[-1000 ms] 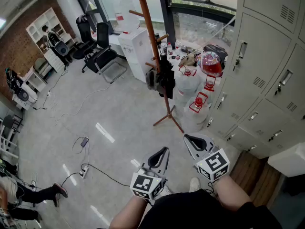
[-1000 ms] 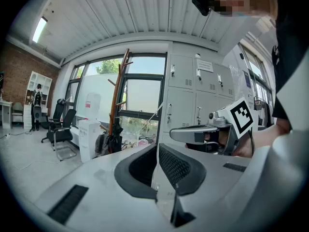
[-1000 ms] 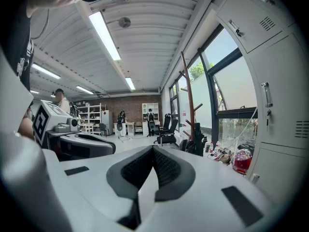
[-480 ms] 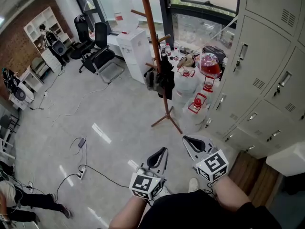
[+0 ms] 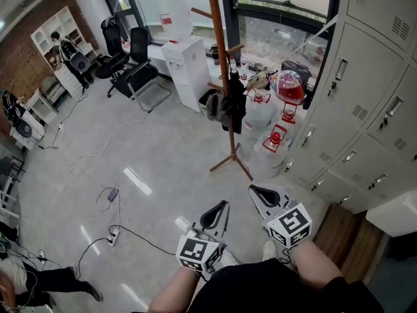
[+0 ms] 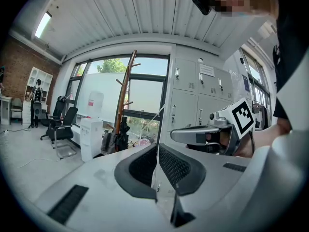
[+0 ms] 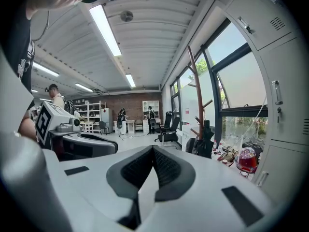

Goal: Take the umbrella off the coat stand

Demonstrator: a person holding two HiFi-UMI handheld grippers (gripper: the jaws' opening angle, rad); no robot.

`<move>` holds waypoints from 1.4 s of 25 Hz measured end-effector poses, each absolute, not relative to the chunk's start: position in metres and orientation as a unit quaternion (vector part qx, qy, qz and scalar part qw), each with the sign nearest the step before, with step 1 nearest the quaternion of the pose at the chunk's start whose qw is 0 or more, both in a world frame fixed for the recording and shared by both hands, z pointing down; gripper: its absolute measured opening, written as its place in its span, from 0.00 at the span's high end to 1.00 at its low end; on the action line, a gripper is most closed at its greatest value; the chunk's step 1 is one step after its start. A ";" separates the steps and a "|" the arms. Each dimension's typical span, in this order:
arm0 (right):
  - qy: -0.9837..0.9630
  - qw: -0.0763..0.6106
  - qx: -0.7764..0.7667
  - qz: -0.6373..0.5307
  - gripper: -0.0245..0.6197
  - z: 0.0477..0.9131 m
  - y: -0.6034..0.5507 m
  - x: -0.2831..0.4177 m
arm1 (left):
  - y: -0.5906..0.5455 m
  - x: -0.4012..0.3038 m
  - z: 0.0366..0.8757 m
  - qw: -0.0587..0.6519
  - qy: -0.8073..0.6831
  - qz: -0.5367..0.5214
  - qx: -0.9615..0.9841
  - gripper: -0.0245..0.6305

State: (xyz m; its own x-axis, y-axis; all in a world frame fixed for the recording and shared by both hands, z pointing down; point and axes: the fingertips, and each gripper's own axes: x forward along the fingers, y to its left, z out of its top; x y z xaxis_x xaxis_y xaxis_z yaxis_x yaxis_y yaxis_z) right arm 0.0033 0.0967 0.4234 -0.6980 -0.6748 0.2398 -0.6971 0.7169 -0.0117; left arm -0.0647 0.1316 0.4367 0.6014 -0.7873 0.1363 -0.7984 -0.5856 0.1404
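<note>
A: Logging left gripper [image 5: 220, 207] and right gripper [image 5: 258, 190] as pressed fully closed, holding nothing, well short of coat stand [image 5: 223, 57].

B: Noted. Advise approaching level, opening one before contact, then lifting up off the peg.

A: Locating umbrella [image 5: 233, 106]: hangs against coat stand's pole, mid-height. Long axis near vertical, apparently pointing floorward.
</note>
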 end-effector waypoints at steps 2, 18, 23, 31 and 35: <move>-0.920 0.109 0.373 0.050 0.88 0.424 0.097 -0.007 | 0.132 -0.075 0.438 0.094 -0.444 0.030 0.890 0.92; -0.917 0.096 0.381 0.065 0.88 0.425 0.099 -0.064 | 0.135 -0.134 0.442 0.090 -0.433 0.027 0.896 0.92; -0.917 0.094 0.383 0.066 0.88 0.426 0.094 -0.064 | 0.132 -0.133 0.442 0.090 -0.432 0.026 0.897 0.92; -0.922 0.091 0.372 0.063 0.88 0.423 0.077 -0.060 | 0.120 -0.129 0.436 0.084 -0.443 0.027 0.892 0.92; -0.924 0.088 0.368 0.059 0.88 0.419 0.061 -0.051 | 0.105 -0.120 0.435 0.084 -0.450 0.027 0.889 0.92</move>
State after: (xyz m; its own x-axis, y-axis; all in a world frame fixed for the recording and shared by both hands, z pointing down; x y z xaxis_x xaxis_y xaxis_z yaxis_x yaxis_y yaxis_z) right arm -0.0507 0.0612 0.4187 -0.7141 -0.6693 0.2053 -0.6900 0.7225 -0.0443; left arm -0.1196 0.1053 0.4348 0.5934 -0.7955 0.1228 -0.8044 -0.5809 0.1244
